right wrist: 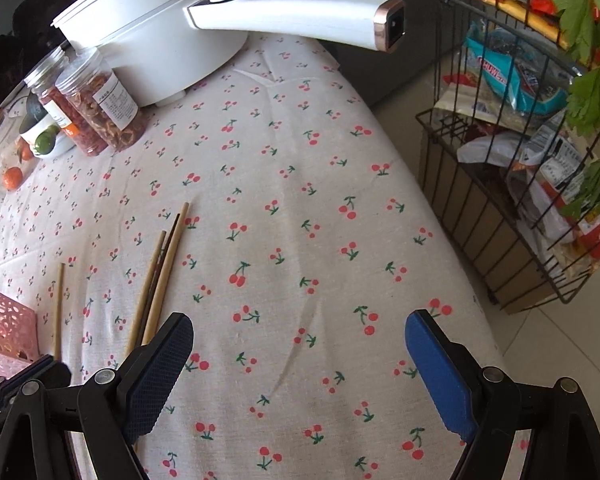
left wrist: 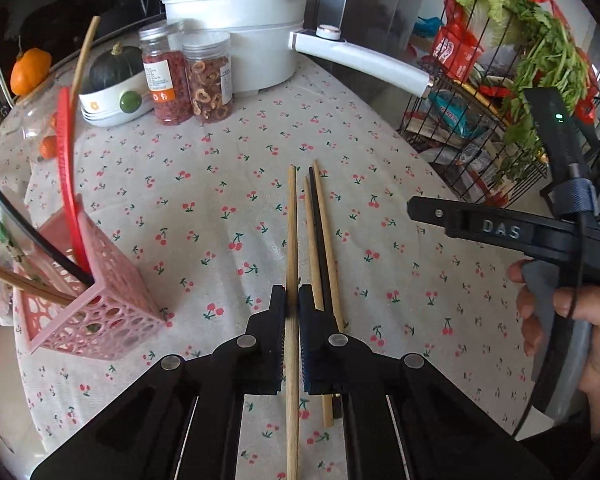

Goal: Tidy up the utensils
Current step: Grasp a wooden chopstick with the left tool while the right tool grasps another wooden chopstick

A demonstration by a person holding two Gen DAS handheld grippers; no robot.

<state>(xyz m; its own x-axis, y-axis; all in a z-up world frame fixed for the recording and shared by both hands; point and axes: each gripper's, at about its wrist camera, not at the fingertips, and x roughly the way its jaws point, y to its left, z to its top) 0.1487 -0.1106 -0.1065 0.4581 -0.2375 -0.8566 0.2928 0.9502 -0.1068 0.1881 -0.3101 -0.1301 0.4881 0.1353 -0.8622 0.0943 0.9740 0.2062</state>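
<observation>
Fingers of the left gripper (left wrist: 292,312) at lower centre are pinched on one wooden chopstick (left wrist: 292,240). Just to its right, three more chopsticks (left wrist: 320,240) lie together on the cherry-print tabletop (left wrist: 220,184). At lower left, a pink perforated holder (left wrist: 100,316) tilts, carrying a red utensil (left wrist: 66,184). In the right wrist view, the right gripper (right wrist: 300,364) hovers wide open, holding nothing. Farther back stand two jars (left wrist: 188,76) and a white pot (left wrist: 240,28).

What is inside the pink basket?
Sticking out of the pink basket are a red utensil, a black stick and wooden chopsticks. Its lattice walls hide their lower ends and anything on the bottom.
</observation>
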